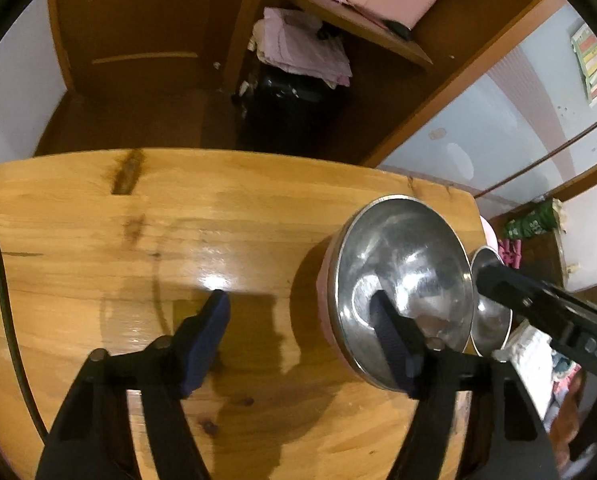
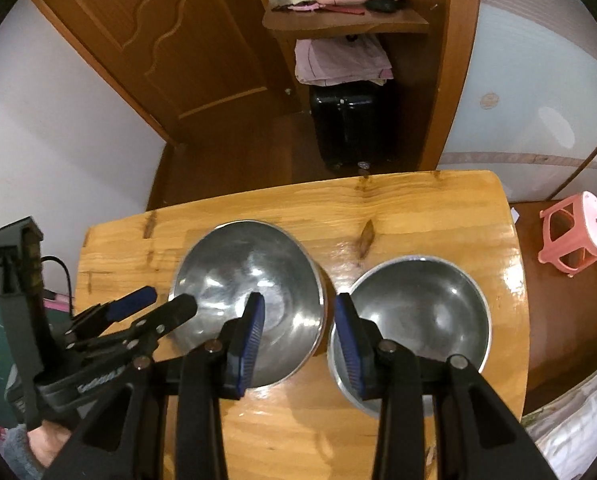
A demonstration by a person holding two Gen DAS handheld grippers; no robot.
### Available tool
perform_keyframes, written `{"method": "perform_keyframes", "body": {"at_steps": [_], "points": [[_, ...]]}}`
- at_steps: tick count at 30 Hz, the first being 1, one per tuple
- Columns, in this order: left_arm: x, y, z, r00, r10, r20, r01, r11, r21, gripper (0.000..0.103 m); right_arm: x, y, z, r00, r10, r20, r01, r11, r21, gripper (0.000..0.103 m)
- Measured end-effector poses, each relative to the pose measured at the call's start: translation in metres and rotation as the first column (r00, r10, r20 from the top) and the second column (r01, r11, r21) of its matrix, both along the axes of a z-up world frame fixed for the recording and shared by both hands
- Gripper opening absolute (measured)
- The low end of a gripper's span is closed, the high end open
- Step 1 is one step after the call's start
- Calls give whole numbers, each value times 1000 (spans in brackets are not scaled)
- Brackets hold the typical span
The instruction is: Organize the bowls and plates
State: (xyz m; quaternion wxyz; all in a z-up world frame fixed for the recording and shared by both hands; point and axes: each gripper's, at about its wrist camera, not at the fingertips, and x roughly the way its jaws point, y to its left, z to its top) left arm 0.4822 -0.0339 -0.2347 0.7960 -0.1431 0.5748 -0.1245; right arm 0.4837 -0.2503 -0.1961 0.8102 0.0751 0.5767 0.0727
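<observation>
Two steel bowls stand side by side on a wooden table (image 2: 418, 208). The left bowl (image 1: 402, 272) (image 2: 250, 292) has a pink outer wall. The right bowl (image 2: 418, 320) (image 1: 492, 312) sits near the table's right edge. My left gripper (image 1: 300, 316) (image 2: 158, 304) is open and straddles the left bowl's left rim, one finger inside the bowl and the other over bare table. My right gripper (image 2: 300, 316) (image 1: 486, 280) is open with nothing between its pads. One of its fingers hangs over the left bowl and the other over the right bowl's left rim.
A black cable (image 1: 2, 280) runs along the table's left side. Beyond the far edge stand a black suitcase (image 2: 346, 128), a shelf with folded pink cloth (image 2: 342, 60) and a brown door (image 2: 170, 40). A pink stool (image 2: 578, 236) stands on the floor to the right.
</observation>
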Motion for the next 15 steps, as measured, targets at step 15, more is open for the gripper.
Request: {"method": "perform_keyframes", "body": {"at_steps": [15], "points": [[7,-8,-14,998,-46,-49,42,997,-66,21,25,18,-33,994,64,-90,-76,989,-129,6]]}}
